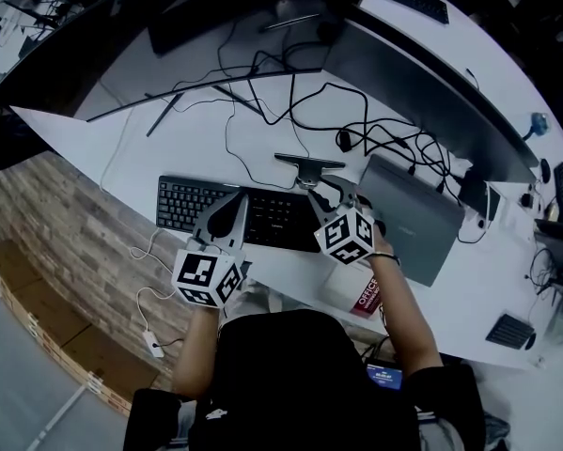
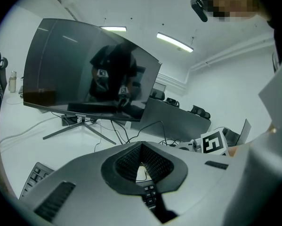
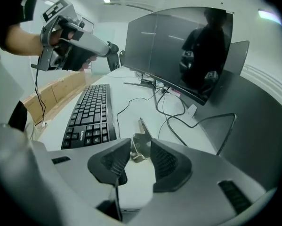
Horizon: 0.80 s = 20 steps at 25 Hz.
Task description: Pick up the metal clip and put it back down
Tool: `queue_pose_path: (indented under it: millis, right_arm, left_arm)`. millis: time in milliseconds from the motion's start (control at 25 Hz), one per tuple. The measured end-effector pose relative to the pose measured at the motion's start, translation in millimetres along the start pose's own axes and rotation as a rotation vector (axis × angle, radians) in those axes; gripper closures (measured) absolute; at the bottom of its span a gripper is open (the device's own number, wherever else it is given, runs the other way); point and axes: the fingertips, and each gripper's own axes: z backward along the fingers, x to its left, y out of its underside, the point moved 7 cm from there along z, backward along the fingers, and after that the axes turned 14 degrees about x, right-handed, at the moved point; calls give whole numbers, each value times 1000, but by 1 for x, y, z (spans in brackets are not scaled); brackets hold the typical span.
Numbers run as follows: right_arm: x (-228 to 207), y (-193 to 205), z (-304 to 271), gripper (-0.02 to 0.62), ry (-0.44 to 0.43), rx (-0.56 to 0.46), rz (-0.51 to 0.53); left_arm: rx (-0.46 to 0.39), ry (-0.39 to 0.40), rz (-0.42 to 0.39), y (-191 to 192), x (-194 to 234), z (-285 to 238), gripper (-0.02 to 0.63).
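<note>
Head view: left tongs [image 1: 232, 201] hover over the keyboard [image 1: 182, 205]; right tongs [image 1: 319, 192] dip to the desk [image 1: 168, 148] beside it; the clip is too small to pick out here.

Left gripper view: tongs [image 2: 141, 146] clenched on nothing, so little risk there.

Right gripper view: tongs [image 3: 140, 144] released; clip [image 3: 137, 149] lies on the desk between their tips; a skewed retreat could snag it and drag it into the cables [image 3: 169, 121].

A keyboard [image 1: 192, 205] lies on the desk [image 1: 168, 148] before the person, with a laptop [image 1: 417, 224] to its right. Behind the keyboard, cables [image 1: 262, 111] sprawl across the desk up to the curved monitor [image 1: 93, 36] at the back. The metal clip [image 3: 141, 140] lies on the desk just right of the keyboard, between the parted jaws of the right gripper [image 3: 141, 147].
</note>
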Motion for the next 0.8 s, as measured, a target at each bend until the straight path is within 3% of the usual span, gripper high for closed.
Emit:
queue_pose_path:
  millis: [240,800]
  right_arm:
    - [2,4,-20,453,17,54,82]
    - [1,4,-44,460,117,111,243]
  left_arm:
    - [18,-8,3,7,3,-3,596]
    - [31,-22,4,11,13,-13,596]
